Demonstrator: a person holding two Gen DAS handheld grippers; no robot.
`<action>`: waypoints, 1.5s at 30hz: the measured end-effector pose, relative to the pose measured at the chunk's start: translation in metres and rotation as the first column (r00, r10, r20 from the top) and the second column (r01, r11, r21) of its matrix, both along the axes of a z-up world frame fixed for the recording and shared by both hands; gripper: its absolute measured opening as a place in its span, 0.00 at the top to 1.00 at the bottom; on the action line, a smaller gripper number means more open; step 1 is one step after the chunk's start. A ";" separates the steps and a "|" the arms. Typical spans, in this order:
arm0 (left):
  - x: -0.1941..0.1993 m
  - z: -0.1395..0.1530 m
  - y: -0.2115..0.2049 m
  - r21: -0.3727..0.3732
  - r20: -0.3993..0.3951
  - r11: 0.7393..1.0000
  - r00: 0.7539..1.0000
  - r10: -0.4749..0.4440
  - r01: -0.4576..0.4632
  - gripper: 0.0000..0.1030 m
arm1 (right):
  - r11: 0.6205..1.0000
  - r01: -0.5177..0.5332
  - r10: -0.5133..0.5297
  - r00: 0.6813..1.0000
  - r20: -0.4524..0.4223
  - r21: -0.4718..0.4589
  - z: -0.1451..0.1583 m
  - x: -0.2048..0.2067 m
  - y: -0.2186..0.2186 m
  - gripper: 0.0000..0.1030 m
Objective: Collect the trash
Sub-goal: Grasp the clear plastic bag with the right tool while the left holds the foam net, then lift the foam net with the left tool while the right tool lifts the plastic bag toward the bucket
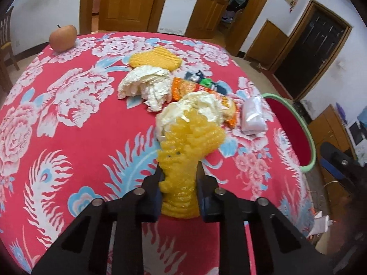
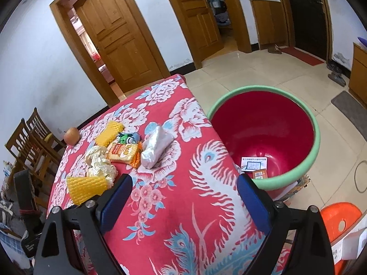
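The left gripper [image 1: 177,171], low in the middle, pinches the yellow foam net [image 1: 183,151]; the right gripper [image 2: 184,188] is wide open, holding nothing, near the red bucket [image 2: 263,133]

Tablecloth [image 1: 75,123]: red, white peonies, light-blue feathers. Foam net [image 1: 183,160]: yellow, ribbed mesh. Tissue wads [image 1: 146,84]: white. Snack wrapper [image 2: 123,152]: orange. Apple [image 1: 63,37]: orange-brown. Bin [image 2: 263,128]: red inside, mint-green rim. Gripper pads [image 2: 117,202]: blue.

Right gripper [image 2: 183,194], jaws wide apart, above floral tablecloth [image 2: 179,217]; trash pile [image 2: 123,151] left, red basin [image 2: 263,133] right.
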State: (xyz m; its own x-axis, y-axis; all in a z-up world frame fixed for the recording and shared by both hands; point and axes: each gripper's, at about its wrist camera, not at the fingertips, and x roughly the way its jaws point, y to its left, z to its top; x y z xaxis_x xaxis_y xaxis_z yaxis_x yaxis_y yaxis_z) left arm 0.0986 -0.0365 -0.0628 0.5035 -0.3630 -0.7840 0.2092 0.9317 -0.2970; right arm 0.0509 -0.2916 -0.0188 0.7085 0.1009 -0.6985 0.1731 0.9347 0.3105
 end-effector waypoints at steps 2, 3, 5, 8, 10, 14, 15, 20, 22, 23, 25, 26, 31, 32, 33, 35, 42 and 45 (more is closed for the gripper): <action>-0.004 0.007 0.002 -0.019 0.013 1.000 1.000 -0.004 0.004 0.80 | 1.000 -0.020 0.020 1.000 -0.001 -0.010 0.001 0.004 0.006 0.09; -0.007 0.011 0.003 -0.029 0.021 1.000 1.000 -0.004 0.005 0.80 | 1.000 -0.028 0.028 1.000 -0.002 -0.014 0.001 0.006 0.008 0.09; -0.012 0.022 0.007 -0.044 0.051 0.999 0.999 0.002 0.001 0.80 | 0.999 -0.046 0.046 0.999 -0.008 -0.019 0.001 0.011 0.014 0.09; -0.016 0.039 0.018 -0.049 0.103 0.998 0.994 0.038 -0.033 0.80 | 0.997 -0.071 0.070 0.997 -0.012 -0.023 0.000 0.020 0.022 0.10; -0.017 0.049 0.026 -0.052 0.134 0.997 0.989 0.066 -0.060 0.80 | 0.996 -0.087 0.087 0.996 -0.013 -0.026 -0.001 0.025 0.028 0.12; -0.009 0.055 0.039 -0.024 0.157 0.994 0.982 0.109 -0.106 0.80 | 0.991 -0.126 0.125 0.992 -0.026 -0.035 -0.005 0.040 0.041 0.22; -0.005 0.054 0.042 -0.016 0.154 0.992 0.980 0.123 -0.122 0.80 | 0.990 -0.134 0.133 0.991 -0.035 -0.039 -0.007 0.045 0.044 0.24; 0.005 0.050 0.053 0.010 0.151 0.988 0.977 0.151 -0.155 0.80 | 0.990 -0.136 0.133 0.989 -0.066 -0.034 -0.018 0.059 0.049 0.33; 0.008 0.048 0.053 0.039 0.161 0.985 0.974 0.159 -0.168 0.80 | 0.992 -0.127 0.125 0.989 -0.074 -0.025 -0.023 0.067 0.049 0.35; 0.009 0.047 0.054 0.045 0.160 0.984 0.974 0.162 -0.171 0.80 | 0.992 -0.124 0.122 0.990 -0.074 -0.025 -0.024 0.069 0.049 0.36; 0.014 0.044 0.055 0.046 0.151 0.983 0.974 0.168 -0.176 0.80 | 0.991 -0.133 0.132 0.988 -0.074 -0.019 -0.027 0.075 0.051 0.38; 0.016 0.042 0.055 0.047 0.147 0.983 0.974 0.169 -0.178 0.80 | 0.990 -0.137 0.135 0.988 -0.078 -0.017 -0.029 0.078 0.052 0.41; 0.023 0.033 0.056 0.042 0.113 0.982 0.978 0.176 -0.182 0.80 | 0.992 -0.127 0.125 0.987 -0.099 -0.010 -0.043 0.085 0.052 0.62; 0.024 0.032 0.056 0.037 0.106 0.983 0.978 0.177 -0.182 0.80 | 0.992 -0.128 0.127 0.987 -0.101 -0.003 -0.045 0.085 0.052 0.64; 0.024 0.032 0.057 0.036 0.103 0.983 0.979 0.178 -0.183 0.80 | 0.992 -0.126 0.126 0.986 -0.105 0.008 -0.049 0.085 0.051 0.70; 0.025 0.030 0.057 0.041 0.102 0.982 0.978 0.181 -0.186 0.80 | 0.992 -0.128 0.130 0.986 -0.103 0.024 -0.053 0.085 0.051 0.73; 0.025 0.030 0.055 0.033 0.096 0.984 0.981 0.171 -0.175 0.80 | 0.991 -0.136 0.136 0.987 -0.086 0.012 -0.052 0.082 0.052 0.78; 0.023 0.032 0.054 0.028 0.096 0.985 0.981 0.166 -0.170 0.80 | 0.989 -0.146 0.146 0.986 -0.077 0.003 -0.050 0.079 0.052 0.79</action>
State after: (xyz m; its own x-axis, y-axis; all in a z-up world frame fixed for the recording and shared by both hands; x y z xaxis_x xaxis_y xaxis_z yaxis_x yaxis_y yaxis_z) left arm 0.1218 0.0176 -0.0307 0.6266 -0.2395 -0.7416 0.0740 0.9656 -0.2493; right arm 0.1300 -0.2395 -0.0692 0.6304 0.1970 -0.7508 0.0580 0.9526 0.2987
